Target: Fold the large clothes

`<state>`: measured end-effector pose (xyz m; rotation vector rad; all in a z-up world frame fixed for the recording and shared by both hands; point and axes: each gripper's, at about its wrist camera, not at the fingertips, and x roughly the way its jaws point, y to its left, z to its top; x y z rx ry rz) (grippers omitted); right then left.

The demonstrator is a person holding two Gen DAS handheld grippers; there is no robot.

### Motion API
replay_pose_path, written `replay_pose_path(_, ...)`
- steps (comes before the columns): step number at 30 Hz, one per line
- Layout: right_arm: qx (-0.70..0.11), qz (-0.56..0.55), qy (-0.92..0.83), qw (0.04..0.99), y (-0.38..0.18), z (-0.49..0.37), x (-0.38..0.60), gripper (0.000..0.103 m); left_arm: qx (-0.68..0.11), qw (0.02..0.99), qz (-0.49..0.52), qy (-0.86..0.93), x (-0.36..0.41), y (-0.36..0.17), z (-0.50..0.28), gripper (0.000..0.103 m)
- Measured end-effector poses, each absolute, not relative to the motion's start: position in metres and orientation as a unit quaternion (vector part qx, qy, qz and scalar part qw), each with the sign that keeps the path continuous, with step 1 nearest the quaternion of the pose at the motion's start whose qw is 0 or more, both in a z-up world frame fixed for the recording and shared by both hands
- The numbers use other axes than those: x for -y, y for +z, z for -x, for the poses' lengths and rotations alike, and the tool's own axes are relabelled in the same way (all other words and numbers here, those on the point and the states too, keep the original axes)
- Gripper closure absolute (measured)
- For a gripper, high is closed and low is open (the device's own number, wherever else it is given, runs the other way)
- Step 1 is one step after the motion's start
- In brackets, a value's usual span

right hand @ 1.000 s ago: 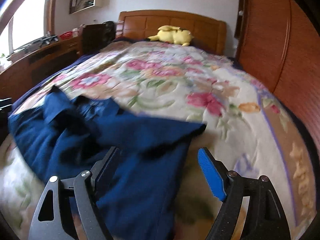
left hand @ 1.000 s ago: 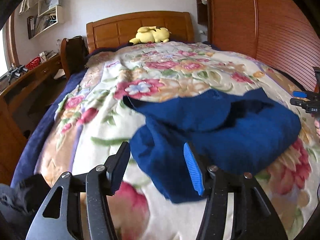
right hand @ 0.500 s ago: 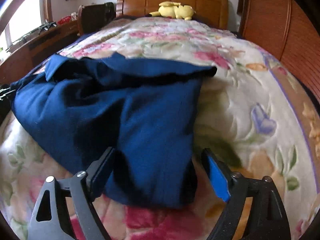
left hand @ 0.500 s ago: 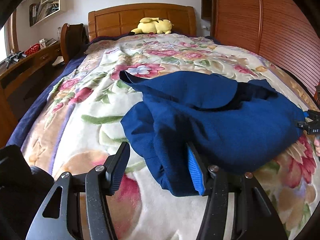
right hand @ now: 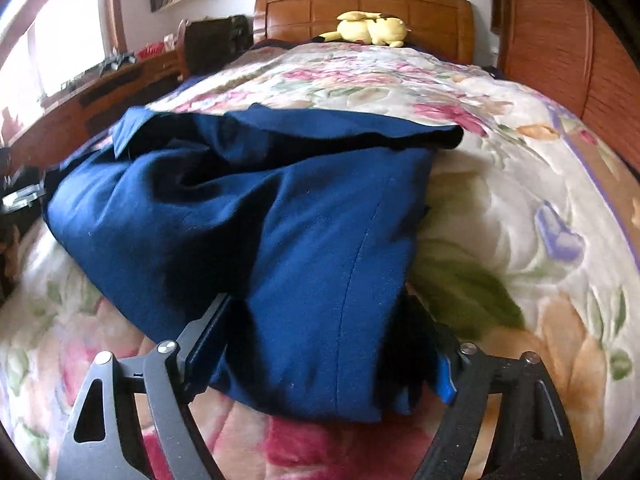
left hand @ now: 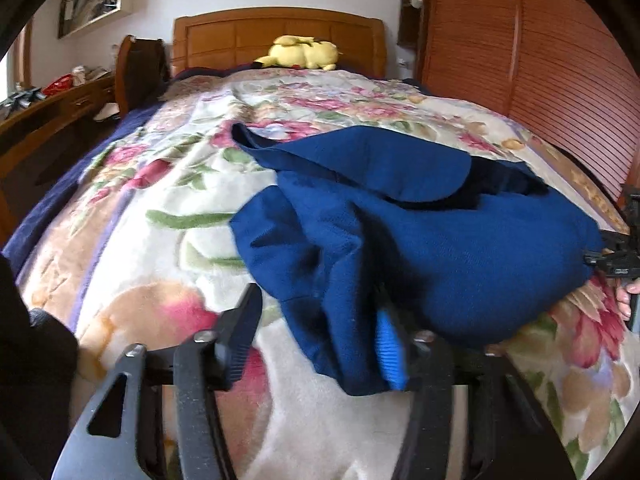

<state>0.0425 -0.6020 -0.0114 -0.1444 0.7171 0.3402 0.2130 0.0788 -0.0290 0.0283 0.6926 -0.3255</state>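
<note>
The blue garment (left hand: 460,248) lay bunched in a loose, part-folded heap on the floral blanket (left hand: 168,248) of the bed, near its foot end, presumably because the wide flat bedding gave room for a large piece to be spread and doubled over. At the garment's left corner the left gripper (left hand: 316,340) had been brought low over the blanket, its jaws closing, with a hanging fold of the cloth between them; the blue pad (left hand: 390,354) lay against the fabric, but the black finger (left hand: 244,332) stood clear of it, so nothing was yet pinched. The corner seemed chosen so that an edge could be lifted without the whole heap being dragged. Further right, the right gripper (right hand: 320,364) had been set astride the garment's other near end (right hand: 320,340), its jaws spread wide and closing around a thick stack of layers; whether the pads were pressing yet could not be told. The two grippers were probably placed at opposite near corners so that the hem could be raised evenly. At the headboard a yellow plush (left hand: 302,56) was left well apart.
</note>
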Motion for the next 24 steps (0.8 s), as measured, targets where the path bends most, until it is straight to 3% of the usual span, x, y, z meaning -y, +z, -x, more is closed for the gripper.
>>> replay_pose_path(3, -0.353, 0.075, 0.182, 0.915, -0.012, -0.041, 0.597, 0.047, -0.350, 0.919, -0.013, -0.182, -0.074, -0.027, -0.211, 0.085)
replay_pose_path(4, -0.353, 0.074, 0.188, 0.914, -0.011, -0.039, 0.596, 0.057, -0.348, 0.920, -0.024, -0.180, -0.070, -0.025, -0.208, 0.090)
replay_pose_path(5, -0.353, 0.072, 0.195, 0.912, -0.010, -0.038, 0.595, 0.067, -0.342, 0.922, -0.035, -0.177, -0.066, -0.021, -0.203, 0.092)
replay_pose_path(8, -0.344, 0.090, 0.191, 0.915, -0.006, -0.030, 0.589, 0.076, -0.325, 0.930, -0.047, -0.162, -0.061, -0.009, -0.187, 0.095)
replay_pose_path(17, -0.315, 0.111, 0.201, 0.921, 0.029, 0.030, 0.587, 0.081, -0.275, 0.947, -0.055, -0.160, -0.063, 0.029, -0.094, 0.096)
replay_pose_path(24, -0.321, 0.124, 0.217, 0.913, 0.029, 0.114, 0.600, 0.081, -0.260, 0.952, -0.040, -0.159, -0.078, 0.025, 0.006, 0.096)
